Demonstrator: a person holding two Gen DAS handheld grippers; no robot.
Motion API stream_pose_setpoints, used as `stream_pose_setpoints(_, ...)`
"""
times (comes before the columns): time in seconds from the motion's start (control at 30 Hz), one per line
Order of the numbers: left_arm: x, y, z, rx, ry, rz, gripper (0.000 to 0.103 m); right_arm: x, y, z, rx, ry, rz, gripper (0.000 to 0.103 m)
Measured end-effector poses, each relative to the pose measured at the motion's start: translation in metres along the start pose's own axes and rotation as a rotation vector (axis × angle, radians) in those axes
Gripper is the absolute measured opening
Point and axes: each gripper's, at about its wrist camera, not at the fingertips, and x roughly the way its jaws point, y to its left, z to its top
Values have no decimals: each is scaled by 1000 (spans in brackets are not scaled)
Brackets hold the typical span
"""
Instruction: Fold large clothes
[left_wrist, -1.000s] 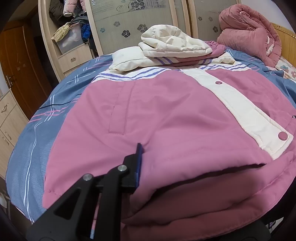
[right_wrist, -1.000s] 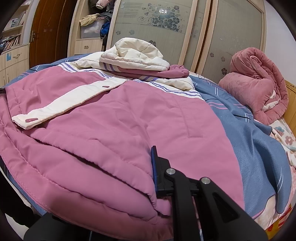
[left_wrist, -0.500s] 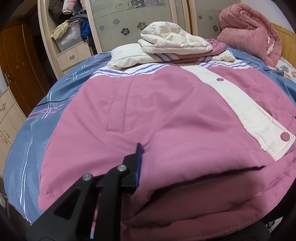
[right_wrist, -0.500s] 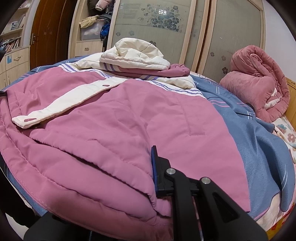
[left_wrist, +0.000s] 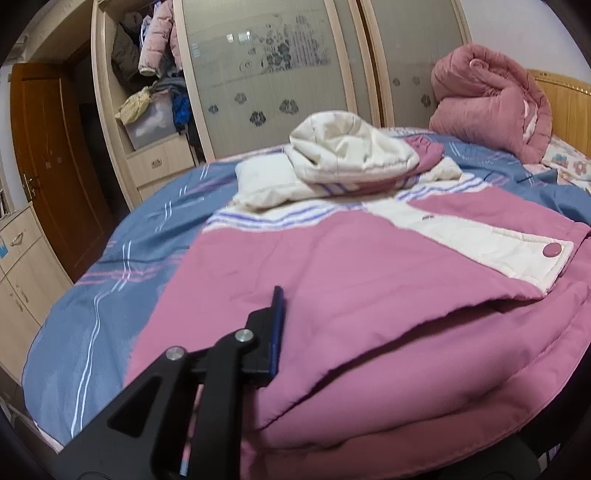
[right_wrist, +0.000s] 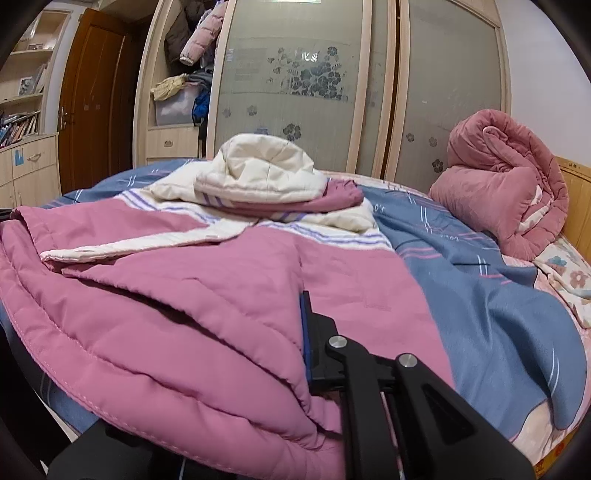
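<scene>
A pink padded jacket (left_wrist: 369, 295) with a cream button placket and a cream hood (left_wrist: 347, 147) lies front-up on the bed, its lower edge nearest me. My left gripper (left_wrist: 284, 325) is shut on the jacket's near left corner; only one blue-padded finger shows, the other is under the fabric. In the right wrist view the jacket (right_wrist: 184, 295) fills the left and the hood (right_wrist: 258, 173) lies beyond it. My right gripper (right_wrist: 301, 332) pinches the near right corner, its jaws still closing tighter on the fabric. The hem bunches in thick folds between the two grippers.
A blue striped cover (left_wrist: 110, 295) spreads over the bed (right_wrist: 480, 295). A rolled pink quilt (left_wrist: 487, 99) sits by the wooden headboard (left_wrist: 565, 110). Behind the bed stand wardrobe doors (left_wrist: 277, 74) and open shelves of clothes (left_wrist: 155, 92); a brown door (right_wrist: 92, 110) is at left.
Both grippers have risen with the jacket's hem in them. The near edge has lifted and bunched, and both views now tilt up to show more of the wardrobe.
</scene>
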Motion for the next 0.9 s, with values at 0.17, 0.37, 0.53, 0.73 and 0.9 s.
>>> stream_pose_setpoints(0.17,-1,5,6,-12,-12,-19,14,-1,-1,11,2,-35,1,9)
stream_pose_setpoints(0.37,-6,6,22,46,-59,5,14,-3,-4,31,-9,-90,0,9)
stream_pose_setpoints(0.53,-12,10,46,89,-125,29,14,-6,-9,56,-18,-156,-9,9)
stream_pose_setpoints(0.73,-13,17,84,120,-201,36,14,-4,-17,83,-25,-217,-16,8)
stream_pose_setpoints(0.9,-5,21,116,151,-253,46,14,4,-22,107,-36,-262,-27,8)
